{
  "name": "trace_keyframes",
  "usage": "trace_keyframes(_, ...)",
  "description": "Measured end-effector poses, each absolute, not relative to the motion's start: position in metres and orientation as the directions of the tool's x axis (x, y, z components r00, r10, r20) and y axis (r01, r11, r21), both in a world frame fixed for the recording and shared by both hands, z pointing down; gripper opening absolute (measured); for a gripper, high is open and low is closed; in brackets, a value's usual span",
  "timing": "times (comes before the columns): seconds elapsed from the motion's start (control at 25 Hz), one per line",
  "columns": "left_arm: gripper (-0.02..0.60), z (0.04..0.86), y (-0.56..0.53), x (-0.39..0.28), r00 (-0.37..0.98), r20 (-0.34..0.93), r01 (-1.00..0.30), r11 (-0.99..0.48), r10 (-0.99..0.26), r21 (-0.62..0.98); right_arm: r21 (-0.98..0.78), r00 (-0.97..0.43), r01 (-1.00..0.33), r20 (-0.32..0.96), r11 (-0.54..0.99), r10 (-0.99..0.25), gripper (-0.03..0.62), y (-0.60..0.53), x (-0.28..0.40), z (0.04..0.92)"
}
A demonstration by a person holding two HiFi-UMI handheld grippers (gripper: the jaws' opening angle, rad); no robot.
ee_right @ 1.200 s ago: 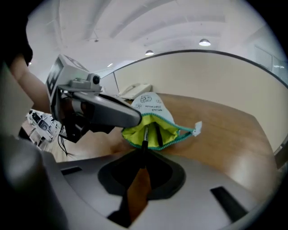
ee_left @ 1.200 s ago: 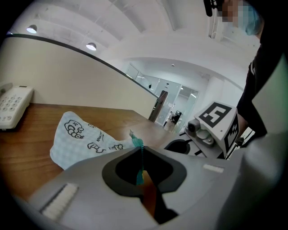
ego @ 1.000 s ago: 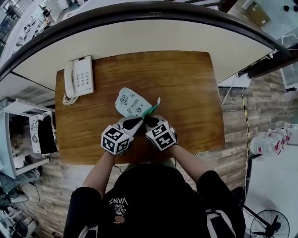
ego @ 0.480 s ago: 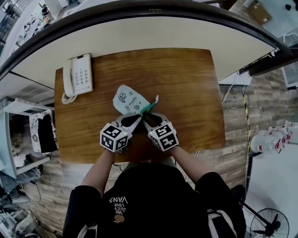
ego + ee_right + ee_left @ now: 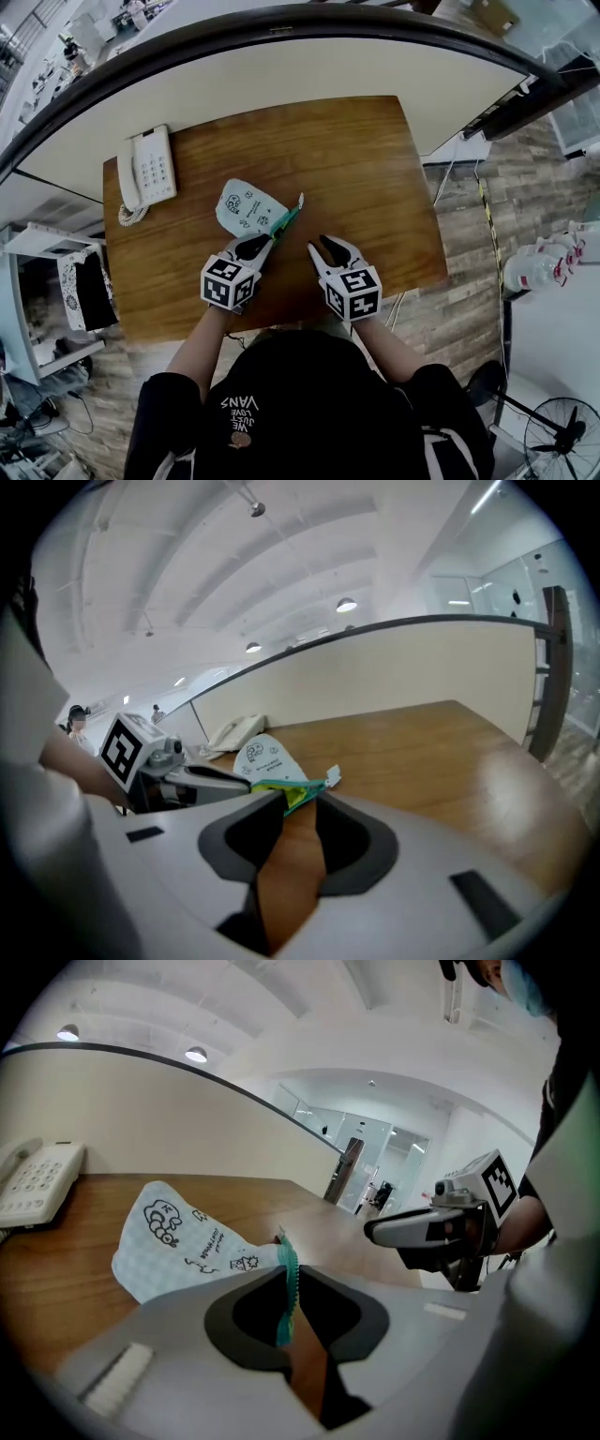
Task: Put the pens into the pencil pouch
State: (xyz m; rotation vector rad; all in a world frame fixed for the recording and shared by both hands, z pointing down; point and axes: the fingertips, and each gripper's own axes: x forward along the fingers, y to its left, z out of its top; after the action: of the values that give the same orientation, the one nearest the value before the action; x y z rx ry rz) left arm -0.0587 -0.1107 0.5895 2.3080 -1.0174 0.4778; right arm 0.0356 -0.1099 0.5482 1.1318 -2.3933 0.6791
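Observation:
The pale pencil pouch (image 5: 244, 206) with cartoon prints lies on the wooden table (image 5: 375, 169), its green zipper edge (image 5: 285, 221) pointing toward me. My left gripper (image 5: 257, 244) is shut on that zipper edge (image 5: 287, 1283), and the pouch (image 5: 178, 1237) hangs from it onto the table. To the right of the pouch my right gripper (image 5: 332, 247) is open, off the pouch and with nothing between its jaws. In the right gripper view the pouch (image 5: 267, 758) lies ahead beyond the gripper (image 5: 292, 808). No pen is in sight.
A white desk phone (image 5: 145, 172) sits at the table's far left corner. A curved pale wall (image 5: 309, 66) runs behind the table. The table's right edge (image 5: 441, 253) drops to a wood-plank floor. A fan (image 5: 553, 441) stands at the lower right.
My right gripper has let go of the pouch's zipper end, opened, and drawn away to the right and up. The left gripper has kept its grip and stayed put.

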Motion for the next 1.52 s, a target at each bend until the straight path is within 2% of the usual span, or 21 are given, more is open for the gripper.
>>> trace_keyframes(0.36,0.031,0.583,-0.093,-0.074,0.610,0.530,-0.790,-0.506,-0.590,0.345,-0.246,-0.507,-0.861,0.498,0.445,-0.704,0.095,-0.091,0.064,0.520)
trace_keyframes(0.76,0.031,0.540,-0.071,-0.107,0.532,0.455,-0.846,-0.462,-0.714,0.266,-0.247,-0.442,-0.897,0.450,0.367,-0.776,0.095,-0.067,0.073,0.498)
trace_keyframes(1.0,0.029,0.511,-0.059,-0.124,0.488,0.416,-0.873,-0.438,-0.767,0.216,-0.228,-0.419,-0.907,0.430,0.353,-0.800,0.077,-0.059,0.072,0.487)
trace_keyframes(1.12,0.028,0.495,-0.052,-0.126,0.488,0.385,-0.873,-0.441,-0.784,0.208,-0.221,-0.415,-0.909,0.412,0.353,-0.811,0.050,-0.055,0.071,0.478)
trace_keyframes(1.52,0.011,0.456,-0.034,-0.124,0.501,0.339,-0.863,-0.490,-0.796,0.124,-0.185,-0.454,-0.891,0.380,0.414,-0.806,0.020,-0.048,0.054,0.455)
